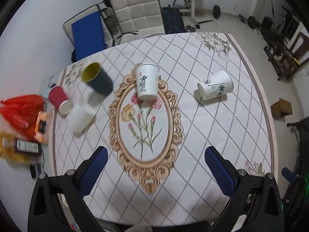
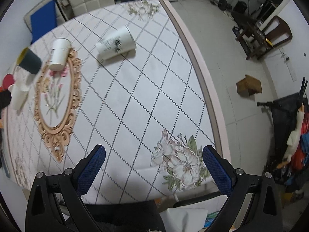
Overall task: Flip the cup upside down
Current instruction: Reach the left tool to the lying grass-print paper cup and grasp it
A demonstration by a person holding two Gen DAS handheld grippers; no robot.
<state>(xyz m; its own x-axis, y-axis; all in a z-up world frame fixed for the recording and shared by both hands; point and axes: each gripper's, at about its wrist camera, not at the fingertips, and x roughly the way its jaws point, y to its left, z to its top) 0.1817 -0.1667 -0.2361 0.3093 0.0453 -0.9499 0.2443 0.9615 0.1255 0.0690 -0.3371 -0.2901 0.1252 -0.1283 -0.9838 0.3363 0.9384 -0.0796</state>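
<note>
Several cups stand on the patterned tablecloth [image 1: 193, 135]. A white paper cup with black calligraphy [image 1: 145, 82] stands upright at the top of the oval flower frame; it also shows in the right wrist view [image 2: 58, 55]. A white cup with bamboo print [image 1: 215, 87] lies on its side to the right, also in the right wrist view [image 2: 115, 43]. A dark cup with a yellow inside [image 1: 97, 78] stands upright at left. A red cup [image 1: 58, 99] and a plain white cup [image 1: 81, 117] are beside it. My left gripper [image 1: 154, 166] and my right gripper [image 2: 153, 164] are open, empty, above the near table edge.
A red plastic bag [image 1: 21, 112], a small bottle [image 1: 26, 146] and packets lie off the table's left side. Padded chairs [image 1: 137, 11] stand behind the table. The table's right edge [image 2: 195, 58] drops to a tiled floor with a wooden box [image 2: 249, 85] and gym weights.
</note>
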